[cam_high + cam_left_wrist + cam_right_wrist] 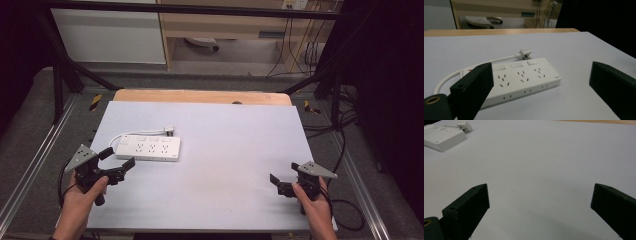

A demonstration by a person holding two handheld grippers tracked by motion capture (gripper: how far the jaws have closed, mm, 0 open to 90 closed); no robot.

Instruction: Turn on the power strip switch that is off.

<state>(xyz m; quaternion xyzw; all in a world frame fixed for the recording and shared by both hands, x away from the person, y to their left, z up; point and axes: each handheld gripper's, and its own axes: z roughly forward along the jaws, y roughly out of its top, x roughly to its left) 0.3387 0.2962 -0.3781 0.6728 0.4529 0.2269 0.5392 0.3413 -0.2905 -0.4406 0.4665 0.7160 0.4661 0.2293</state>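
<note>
Hand-held gripper work opens at the near left of the bench (210, 200) in the high view: the left hand-held gripper (119, 162) hovers just beside the near left corner of the white power strip (149, 148), its jaws spread wide and holding nothing, seemingly lined up for a reach at the strip. The strip lies flat on the left half of the pale sheet, with its cord (131, 133) looping behind it to a plug (169, 131) just past its far edge. The right hand-held gripper (276, 184) rests well apart from the strip, at the near right of the bench, jaws also parted and empty, probably waiting its turn. Nothing lies between either tool and the strip.

From the left gripper view, the power strip (524, 77) sits close ahead between the two black jaws, three socket groups and three rocker switches (517, 65) facing up. The cord (474, 65) curls round the strip's left end, and the plug (524, 53) lies just behind the switches; that loop could snag a jaw coming in from that end.

Seen from the right gripper view, the jaws stand wide apart over bare bench (544, 170), gripping nothing. The power strip (444, 137) shows far off to the upper left with the plug (464, 126) just beyond it, and open surface in between.
</note>
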